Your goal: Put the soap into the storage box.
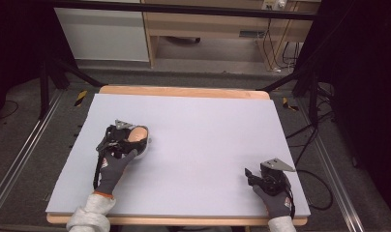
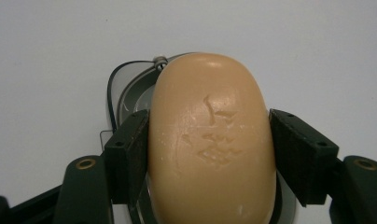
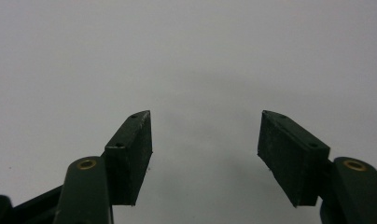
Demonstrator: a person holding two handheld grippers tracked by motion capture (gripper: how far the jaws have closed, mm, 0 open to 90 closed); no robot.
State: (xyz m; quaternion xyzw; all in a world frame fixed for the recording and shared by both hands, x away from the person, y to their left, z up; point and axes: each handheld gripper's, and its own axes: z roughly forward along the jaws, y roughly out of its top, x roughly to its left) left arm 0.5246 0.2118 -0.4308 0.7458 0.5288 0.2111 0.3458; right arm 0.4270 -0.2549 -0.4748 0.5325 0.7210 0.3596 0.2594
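Pale lavender surface [image 1: 198, 145], otherwise bare. Left claw [image 2: 210, 154] clamps the soap bar [image 2: 210, 140] by its sides, over a clear dish [image 2: 126, 93], probably for lifting. Right claw [image 3: 205, 154] parked near-right, agape, holding nothing.

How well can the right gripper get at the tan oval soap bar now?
Probably not directly: the left gripper is shut on the tan oval soap bar, covering its sides. The open right gripper has bare table between.
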